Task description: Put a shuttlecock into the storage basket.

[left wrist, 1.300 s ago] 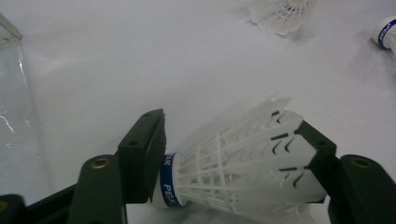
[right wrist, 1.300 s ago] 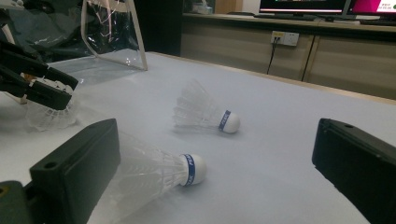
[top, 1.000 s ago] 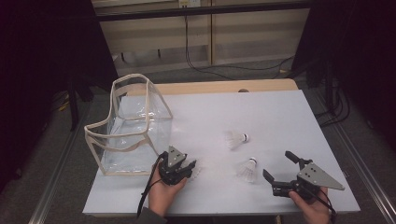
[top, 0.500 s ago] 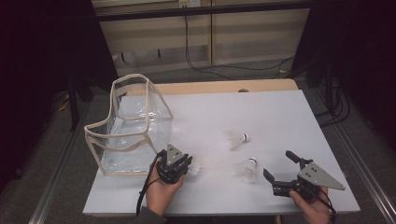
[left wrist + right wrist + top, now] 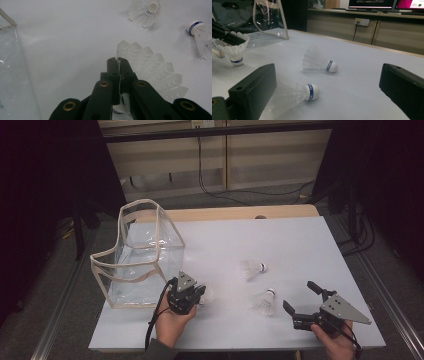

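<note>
My left gripper [image 5: 198,294] sits near the table's front, right of the clear bag. Its jaws have just been closing and now pinch the feather skirt of a white shuttlecock [image 5: 152,70], whose cork points down toward the table [image 5: 236,60]. My left gripper [image 5: 119,62] holds the skirt's edge between its pads. Two more shuttlecocks lie on the white table: one mid-table [image 5: 254,269], one nearer the front [image 5: 265,301]. My right gripper [image 5: 299,295] rests open at the front right, its jaws pointing at the nearer shuttlecock [image 5: 294,93] without touching it.
A clear plastic bag with beige trim [image 5: 140,255] stands open-topped at the table's left, close beside my left gripper. The white table top [image 5: 280,240] stretches back to a wooden edge. Cables run across the floor behind.
The left gripper's jaws have come together on the shuttlecock's feathers, and the hand has shifted slightly. The right gripper and the two loose shuttlecocks have stayed put.
</note>
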`<state>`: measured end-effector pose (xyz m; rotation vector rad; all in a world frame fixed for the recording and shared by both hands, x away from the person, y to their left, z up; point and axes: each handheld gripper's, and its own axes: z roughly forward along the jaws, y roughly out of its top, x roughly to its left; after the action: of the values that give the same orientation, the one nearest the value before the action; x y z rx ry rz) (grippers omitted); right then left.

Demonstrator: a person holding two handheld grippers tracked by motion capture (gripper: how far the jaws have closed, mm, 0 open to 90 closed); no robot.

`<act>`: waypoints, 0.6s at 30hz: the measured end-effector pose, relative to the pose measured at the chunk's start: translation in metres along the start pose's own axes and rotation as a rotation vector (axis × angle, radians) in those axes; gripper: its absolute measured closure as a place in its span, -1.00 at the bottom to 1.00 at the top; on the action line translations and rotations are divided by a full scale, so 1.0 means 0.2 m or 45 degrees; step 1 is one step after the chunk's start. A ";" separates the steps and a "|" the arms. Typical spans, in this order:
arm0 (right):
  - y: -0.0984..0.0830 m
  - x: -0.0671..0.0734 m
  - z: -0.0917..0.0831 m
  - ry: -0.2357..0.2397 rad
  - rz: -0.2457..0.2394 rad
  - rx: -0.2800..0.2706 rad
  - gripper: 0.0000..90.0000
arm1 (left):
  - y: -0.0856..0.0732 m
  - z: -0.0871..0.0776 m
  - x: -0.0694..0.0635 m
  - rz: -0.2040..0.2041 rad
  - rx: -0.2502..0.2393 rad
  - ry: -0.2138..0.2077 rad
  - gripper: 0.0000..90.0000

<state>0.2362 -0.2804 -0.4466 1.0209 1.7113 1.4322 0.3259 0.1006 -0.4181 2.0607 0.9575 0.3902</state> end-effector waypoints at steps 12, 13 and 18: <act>0.00 -0.01 -0.01 -0.004 0.005 -0.004 -0.98 | 0.04 -0.01 0.00 -0.079 0.016 -0.078 1.00; 0.00 -0.01 -0.01 -0.003 0.003 -0.003 -0.98 | 0.05 -0.01 0.00 -0.078 0.015 -0.079 1.00; 0.00 -0.01 -0.01 -0.007 0.007 -0.008 -0.98 | 0.07 -0.02 0.00 -0.097 0.013 -0.103 1.00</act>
<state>0.2353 -0.2828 -0.4457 1.0262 1.7004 1.4366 0.3300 0.0975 -0.4049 2.0267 0.9875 0.2601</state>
